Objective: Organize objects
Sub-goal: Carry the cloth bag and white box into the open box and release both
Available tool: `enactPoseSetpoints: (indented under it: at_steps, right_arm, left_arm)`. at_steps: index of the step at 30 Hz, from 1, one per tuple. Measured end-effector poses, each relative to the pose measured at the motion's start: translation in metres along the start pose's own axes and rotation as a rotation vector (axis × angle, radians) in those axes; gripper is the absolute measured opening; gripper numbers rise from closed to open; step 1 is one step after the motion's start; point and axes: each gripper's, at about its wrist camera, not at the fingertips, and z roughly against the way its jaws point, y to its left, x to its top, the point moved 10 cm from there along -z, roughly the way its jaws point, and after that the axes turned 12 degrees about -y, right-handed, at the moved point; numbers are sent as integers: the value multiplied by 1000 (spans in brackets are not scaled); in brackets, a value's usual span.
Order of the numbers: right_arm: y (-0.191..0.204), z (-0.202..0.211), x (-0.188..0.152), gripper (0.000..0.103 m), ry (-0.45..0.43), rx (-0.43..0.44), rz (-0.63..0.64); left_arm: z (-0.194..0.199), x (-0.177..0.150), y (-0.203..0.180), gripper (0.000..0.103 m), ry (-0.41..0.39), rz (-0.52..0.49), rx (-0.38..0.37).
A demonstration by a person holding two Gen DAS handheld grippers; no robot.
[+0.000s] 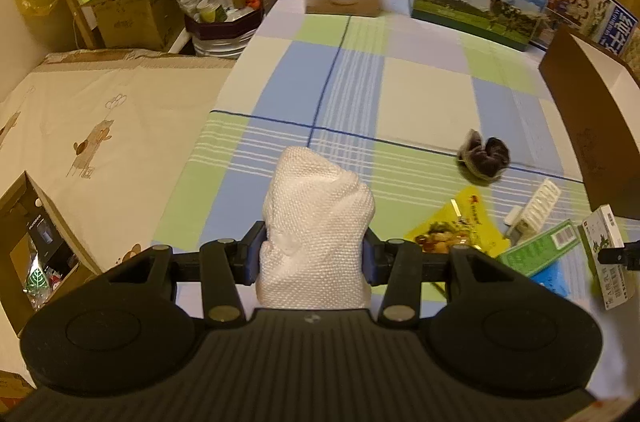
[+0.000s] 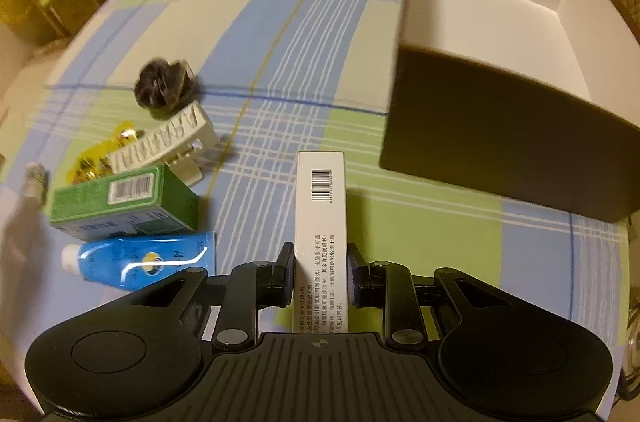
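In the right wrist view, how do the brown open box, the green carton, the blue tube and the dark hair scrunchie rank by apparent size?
1. Brown open box, clearly largest.
2. Green carton and blue tube: about alike, so I do not rank them.
3. Dark hair scrunchie, smallest, though it lies farther from the camera.

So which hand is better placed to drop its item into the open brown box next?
Right, probably. The right gripper already holds the white carton, with the brown box just ahead; it sits far right of the left gripper.
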Motion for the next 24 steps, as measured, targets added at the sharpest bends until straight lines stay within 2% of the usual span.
enactPoseSetpoints:
  at_steps: [5,11,18,24]
  right_arm:
    - [-14,40,15,22,-59,65,-57]
    - [-37,87,35,22,-148,98,-103]
    - [-84,126,68,22,-243,73,-143]
    - [-133,134,106,22,-296,19,-160]
  left_arm:
    - [8,13,-35,41,-23,-33,-53]
    - [15,35,-104,41,-65,-95,-161]
    - [9,62,-208,41,-95,-171,-307]
    - [-1,87,-297,41,-110,-218,-399]
